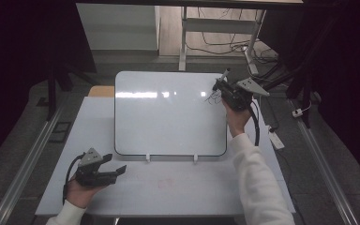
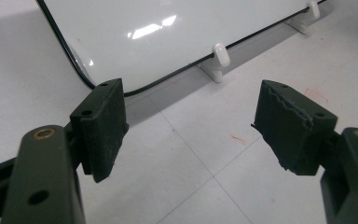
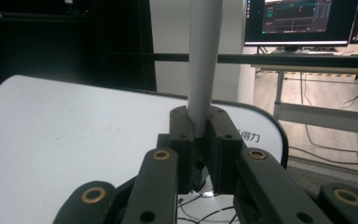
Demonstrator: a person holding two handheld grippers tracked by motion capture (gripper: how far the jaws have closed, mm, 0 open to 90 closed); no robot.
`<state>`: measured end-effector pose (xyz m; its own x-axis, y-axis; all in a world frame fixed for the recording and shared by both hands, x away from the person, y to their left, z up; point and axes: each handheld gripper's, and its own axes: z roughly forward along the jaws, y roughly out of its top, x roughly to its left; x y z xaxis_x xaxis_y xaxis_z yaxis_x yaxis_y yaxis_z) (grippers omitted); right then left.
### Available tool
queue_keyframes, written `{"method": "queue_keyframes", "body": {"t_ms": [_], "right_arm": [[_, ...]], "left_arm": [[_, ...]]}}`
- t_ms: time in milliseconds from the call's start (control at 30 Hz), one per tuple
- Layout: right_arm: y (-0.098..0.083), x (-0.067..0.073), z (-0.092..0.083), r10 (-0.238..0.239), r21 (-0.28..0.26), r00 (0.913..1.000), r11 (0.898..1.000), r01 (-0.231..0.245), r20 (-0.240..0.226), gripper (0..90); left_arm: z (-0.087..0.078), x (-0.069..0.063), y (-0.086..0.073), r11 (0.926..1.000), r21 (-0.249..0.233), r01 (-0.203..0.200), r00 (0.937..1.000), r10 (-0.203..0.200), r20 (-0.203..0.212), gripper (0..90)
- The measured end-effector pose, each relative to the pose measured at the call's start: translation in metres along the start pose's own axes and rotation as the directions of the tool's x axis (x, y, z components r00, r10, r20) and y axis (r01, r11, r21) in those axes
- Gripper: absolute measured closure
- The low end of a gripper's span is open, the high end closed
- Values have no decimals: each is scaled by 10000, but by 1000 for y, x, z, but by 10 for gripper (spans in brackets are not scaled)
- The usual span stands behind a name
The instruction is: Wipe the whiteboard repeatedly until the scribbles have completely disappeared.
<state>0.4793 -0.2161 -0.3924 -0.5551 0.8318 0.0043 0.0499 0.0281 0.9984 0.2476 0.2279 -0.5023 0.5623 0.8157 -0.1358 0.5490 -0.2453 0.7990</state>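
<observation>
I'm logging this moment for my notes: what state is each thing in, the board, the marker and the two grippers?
Whiteboard: propped on two white clips, mostly blank, black scribbles near its upper right corner.
Marker: clamped upright in the right gripper, at the scribbles.
Right gripper: shut on the marker, over the board's upper right corner.
Left gripper: open, nothing between its jaws, held over the table below the board.

The worktop (image 1: 168, 187) is white, with thin lines across it and some small red marks (image 2: 238, 139) on top. Two white clips (image 2: 220, 53) sit on it near the front. Behind the worktop stands a white desk (image 1: 225, 26) with metal legs. Black cables (image 1: 225, 48) lie on the floor under it. A white power strip (image 1: 276, 139) lies on the floor at the right. Screens (image 3: 303, 21) glow at the back of the room.
</observation>
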Motion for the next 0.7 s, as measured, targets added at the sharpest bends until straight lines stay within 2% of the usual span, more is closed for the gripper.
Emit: {"method": "queue_keyframes", "body": {"t_ms": [67, 133, 233, 267, 300, 400, 467, 500, 567, 600, 700], "right_arm": [[2, -6, -1, 280, -187, 9992, 9994, -275, 268, 811], [1, -10, -2, 552, -251, 9983, 9982, -547, 208, 811], [-4, -2, -2, 152, -33, 9998, 9999, -152, -109, 811], [-4, 0, -3, -43, -5, 10000, 10000, 43, -84, 811], [-4, -1, -4, -64, -17, 10000, 10000, 64, -46, 811], [-1, -13, -8, 279, -270, 9984, 9993, -265, 492, 811], [-2, -16, -11, 346, -246, 9980, 9991, -333, 528, 811], [-2, -15, -12, 255, -187, 9983, 9995, -246, 517, 811], [-5, -11, -14, 195, -26, 9996, 9998, -194, 204, 811], [-9, -7, -15, -17, 124, 10000, 9999, 17, -35, 811], [-7, -8, -16, -114, 76, 9999, 9999, 113, 128, 811]], "left_arm": [[0, 0, 0, 10000, -16, 5, 10000, -5, 8, 258], [0, 0, 0, 10000, -11, 12, 10000, -12, -4, 258], [1, 1, 0, 10000, 10, 29, 10000, -29, 15, 258], [1, 1, 0, 10000, 14, 23, 10000, -23, 0, 258], [1, 1, 0, 10000, 20, 7, 10000, -7, -3, 258], [0, 0, 0, 10000, -10, -16, 10000, 16, 5, 257], [0, 0, 0, 10000, -24, -1, 10000, 1, -5, 257], [0, 1, 0, 10000, -4, 20, 10000, -20, -3, 257], [1, 1, 0, 10000, 48, 6, 10000, -6, 23, 257], [2, 0, 0, 10000, 48, -5, 10000, 5, 15, 257], [1, -1, 0, 10000, 35, -25, 10000, 25, -8, 257]]}}
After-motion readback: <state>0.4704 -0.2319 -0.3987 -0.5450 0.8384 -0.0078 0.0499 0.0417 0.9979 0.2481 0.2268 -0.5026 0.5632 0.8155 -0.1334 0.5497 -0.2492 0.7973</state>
